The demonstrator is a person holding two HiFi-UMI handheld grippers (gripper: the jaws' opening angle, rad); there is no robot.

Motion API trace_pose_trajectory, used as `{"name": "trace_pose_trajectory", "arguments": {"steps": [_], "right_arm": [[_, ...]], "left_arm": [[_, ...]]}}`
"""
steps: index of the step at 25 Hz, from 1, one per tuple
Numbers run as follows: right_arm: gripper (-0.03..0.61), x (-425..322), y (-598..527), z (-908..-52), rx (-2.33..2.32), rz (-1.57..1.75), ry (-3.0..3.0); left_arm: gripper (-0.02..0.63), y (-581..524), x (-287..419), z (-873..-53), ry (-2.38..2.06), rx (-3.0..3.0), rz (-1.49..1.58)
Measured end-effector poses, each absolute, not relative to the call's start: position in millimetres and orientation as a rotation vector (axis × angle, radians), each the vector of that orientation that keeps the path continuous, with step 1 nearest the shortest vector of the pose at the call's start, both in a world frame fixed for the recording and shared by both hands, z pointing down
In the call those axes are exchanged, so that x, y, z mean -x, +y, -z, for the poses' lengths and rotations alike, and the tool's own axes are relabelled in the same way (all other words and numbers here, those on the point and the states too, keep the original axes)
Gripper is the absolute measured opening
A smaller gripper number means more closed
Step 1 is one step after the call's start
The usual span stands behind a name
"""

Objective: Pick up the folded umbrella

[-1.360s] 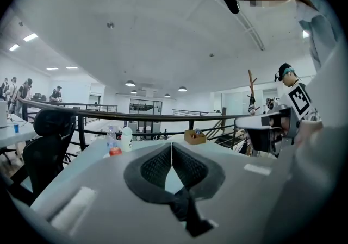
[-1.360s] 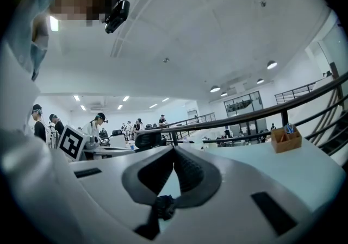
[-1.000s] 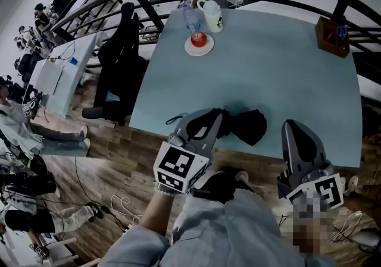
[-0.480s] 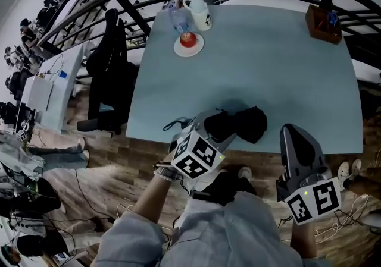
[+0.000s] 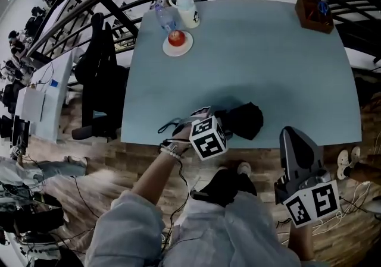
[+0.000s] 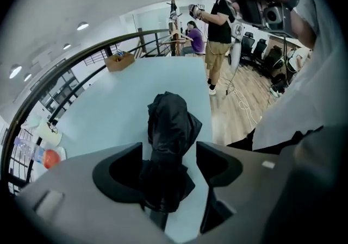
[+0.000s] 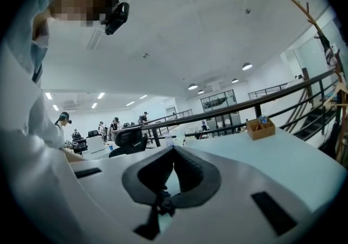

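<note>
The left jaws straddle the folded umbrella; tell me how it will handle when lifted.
The umbrella has loose, crumpled fabric, so it will likely squash and could slip. Its bundle lies long on the table, so a stiff core probably keeps it straight. The left gripper, jaws opening around it, sits near one end, so the far end may dip.

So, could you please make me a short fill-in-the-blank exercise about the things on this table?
1. The folded umbrella is ____ in colour.
2. The red apple sits on a white ____.
3. In the head view, the wooden box stands at the far ____ corner of the table.

Missing words: black; plate; right.
</note>
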State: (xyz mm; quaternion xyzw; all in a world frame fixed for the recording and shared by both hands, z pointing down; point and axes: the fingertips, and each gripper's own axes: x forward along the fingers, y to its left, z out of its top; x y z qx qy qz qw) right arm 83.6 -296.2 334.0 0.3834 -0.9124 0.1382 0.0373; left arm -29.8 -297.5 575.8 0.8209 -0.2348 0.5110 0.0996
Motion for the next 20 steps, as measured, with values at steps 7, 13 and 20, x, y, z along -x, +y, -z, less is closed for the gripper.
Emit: {"name": "trace_pose_trajectory", "arguments": {"steps": [7, 13, 20], "right_arm": [[0.000, -95.5, -296.4, -343.9, -1.229, -0.451, -2.754], [0.000, -103.5, -298.9, -349.4, -1.255, -0.475, -2.729], [0.000, -107.1, -300.9, -353.9, -1.263, -0.499, -2.719]], "left_arm": [[0.288, -298.4, 26.5, -620.0, -0.472, -2.341, -1.664], [0.288, -303.9, 29.1, -638.9, -0.379, -2.307, -1.824], [0.288, -306.1, 30.3, -663.0, -0.348, -2.245, -1.875]]}}
